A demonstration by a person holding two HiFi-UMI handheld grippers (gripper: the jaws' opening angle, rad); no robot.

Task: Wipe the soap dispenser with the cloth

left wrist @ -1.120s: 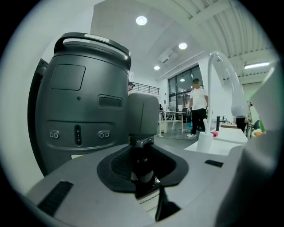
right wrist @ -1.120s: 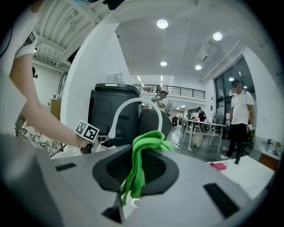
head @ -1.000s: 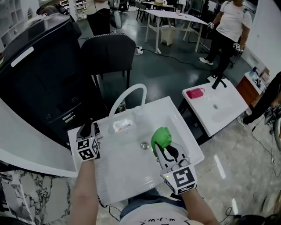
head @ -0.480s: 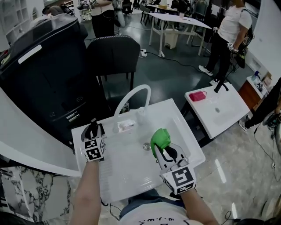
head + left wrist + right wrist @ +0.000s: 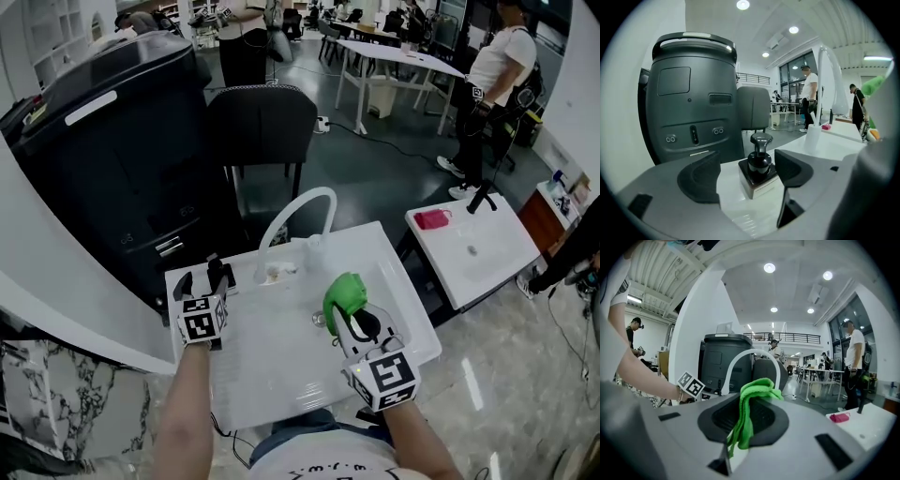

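the left gripper is opening its 2 jaws, and they are standing wide apart with the soap dispenser upright between them. neither pad is pressing on it. a clear gap is showing beside the left jaw, and the dispenser is sitting closer to the right jaw. it is a black pump on a square bottle with a pale label, resting on the rim of the white sink. the right gripper is clamping its 2 jaws together on the green cloth, which is bunching up above the jaw tips and hanging down below them. beyond the right jaws the white arched faucet is rising. further past the left jaws, a big dark grey machine and a grey chair are standing.
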